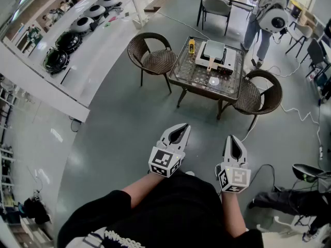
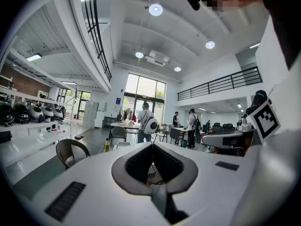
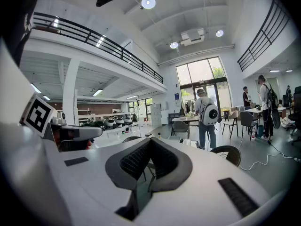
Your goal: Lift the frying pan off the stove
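The frying pan (image 1: pixel 213 49) is a grey square pan with a wooden handle (image 1: pixel 210 64). It sits on a white portable stove (image 1: pixel 227 61) on the glass-topped table (image 1: pixel 199 79), far ahead of me. My left gripper (image 1: pixel 184 126) and right gripper (image 1: pixel 231 138) are held low in front of my body, well short of the table. Both point toward it. The left gripper (image 2: pixel 152 144) has its jaws shut with nothing between them. The right gripper (image 3: pixel 150 140) is likewise shut and empty. In both gripper views the jaws hide the pan.
A yellow bottle (image 1: pixel 192 45) stands on the table's left corner. Wicker chairs flank the table at the left (image 1: pixel 151 56) and right (image 1: pixel 261 94). A person with a round backpack (image 1: pixel 273 18) stands beyond. A white counter (image 1: pixel 77 45) with black helmets runs along the left. A cable (image 1: pixel 302 112) trails on the floor.
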Motion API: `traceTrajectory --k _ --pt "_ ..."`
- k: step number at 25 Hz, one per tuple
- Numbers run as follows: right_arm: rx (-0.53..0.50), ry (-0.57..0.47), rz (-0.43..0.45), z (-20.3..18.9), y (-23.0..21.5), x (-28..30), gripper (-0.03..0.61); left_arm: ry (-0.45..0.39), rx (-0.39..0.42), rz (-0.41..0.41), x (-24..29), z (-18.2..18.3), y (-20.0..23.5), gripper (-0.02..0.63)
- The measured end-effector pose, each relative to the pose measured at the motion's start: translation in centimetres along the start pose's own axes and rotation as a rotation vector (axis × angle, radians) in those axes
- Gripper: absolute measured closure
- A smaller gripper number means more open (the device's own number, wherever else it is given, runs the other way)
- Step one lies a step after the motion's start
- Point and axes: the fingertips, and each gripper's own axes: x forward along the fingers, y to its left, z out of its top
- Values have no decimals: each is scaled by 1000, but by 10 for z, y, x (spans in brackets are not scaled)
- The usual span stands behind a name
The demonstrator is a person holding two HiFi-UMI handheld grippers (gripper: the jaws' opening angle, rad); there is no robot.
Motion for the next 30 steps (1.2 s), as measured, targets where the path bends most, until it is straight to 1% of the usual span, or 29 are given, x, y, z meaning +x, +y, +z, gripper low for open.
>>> traceTrajectory --k 4,8,11,16,20,23,26,30 --pt "-13 -4 31 1 3 -3 548 -4 -8 4 -1 0 -2 598" --pt "-35 -41 56 -1 6 -5 548 -11 -4 18 -6 -3 1 598" --pt "-16 -26 70 -7 6 -1 548 -7 -11 26 -8 -4 7 598" --pt "4 -3 94 -14 12 12 546 1 -12 16 2 -5 18 598" --pt "6 13 96 -14 14 28 546 23 -26 -13 21 -11 29 598" --pt "38 14 79 -15 9 44 546 25 -25 -33 41 -10 41 598" --pt "68 26 43 -16 -4 68 546 20 -27 -41 67 -7 61 598" --pt "56 50 24 -9 -16 107 546 32 -58 -71 101 -6 86 598"
